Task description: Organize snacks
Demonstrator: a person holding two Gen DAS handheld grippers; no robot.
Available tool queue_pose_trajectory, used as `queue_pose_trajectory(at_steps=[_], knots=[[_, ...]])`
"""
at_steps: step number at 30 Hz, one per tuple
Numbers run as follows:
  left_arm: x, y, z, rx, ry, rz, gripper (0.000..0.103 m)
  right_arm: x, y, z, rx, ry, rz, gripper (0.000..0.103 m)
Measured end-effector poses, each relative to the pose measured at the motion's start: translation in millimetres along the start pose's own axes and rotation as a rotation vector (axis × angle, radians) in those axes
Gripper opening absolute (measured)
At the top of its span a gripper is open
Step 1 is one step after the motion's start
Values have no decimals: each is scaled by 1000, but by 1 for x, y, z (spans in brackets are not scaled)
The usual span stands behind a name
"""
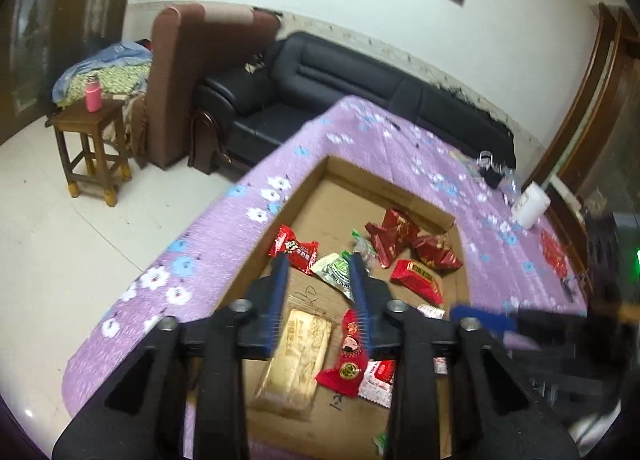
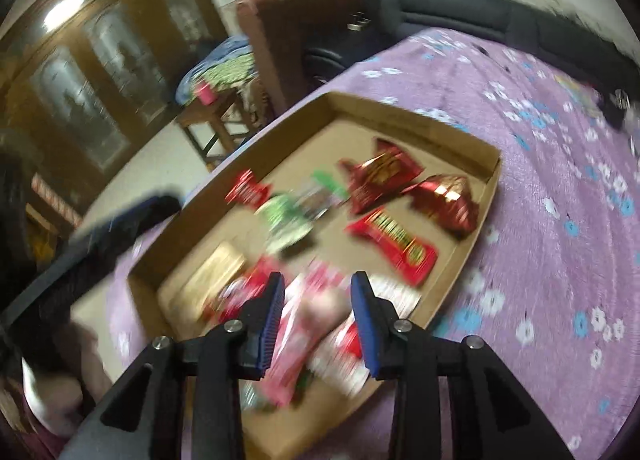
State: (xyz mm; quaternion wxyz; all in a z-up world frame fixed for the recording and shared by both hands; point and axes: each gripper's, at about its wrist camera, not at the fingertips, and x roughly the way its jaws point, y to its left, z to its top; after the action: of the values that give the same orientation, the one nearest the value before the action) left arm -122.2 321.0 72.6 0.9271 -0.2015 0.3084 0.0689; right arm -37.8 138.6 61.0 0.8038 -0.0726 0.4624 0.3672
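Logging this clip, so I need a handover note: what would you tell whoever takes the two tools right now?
Left tool: open, empty, over the middle of the cardboard tray.
Right tool: open, over the tray's near end; the blurred pink-and-white packet below shows between the fingers, not gripped.
Things: the tray sits on the purple flowered cloth and holds red packets, green-and-white packets and a tan bar.
Done: most snacks lie in the tray.
Left: one red packet lies on the cloth outside the tray, near the white roll; it probably goes in next.
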Motion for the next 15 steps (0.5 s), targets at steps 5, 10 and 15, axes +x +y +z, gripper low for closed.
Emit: queue_pose_trajectory(at_steps=[5, 10, 15], knots=[[-11, 2, -6, -39, -9, -11, 45, 12, 26, -17, -56, 102, 140, 37], [-19, -4, -11, -17, 2, -13, 45, 32, 2, -5, 26, 102, 109, 37], [-23, -12, -14, 1, 7, -11, 45, 17, -16, 0, 63, 26, 86, 37]])
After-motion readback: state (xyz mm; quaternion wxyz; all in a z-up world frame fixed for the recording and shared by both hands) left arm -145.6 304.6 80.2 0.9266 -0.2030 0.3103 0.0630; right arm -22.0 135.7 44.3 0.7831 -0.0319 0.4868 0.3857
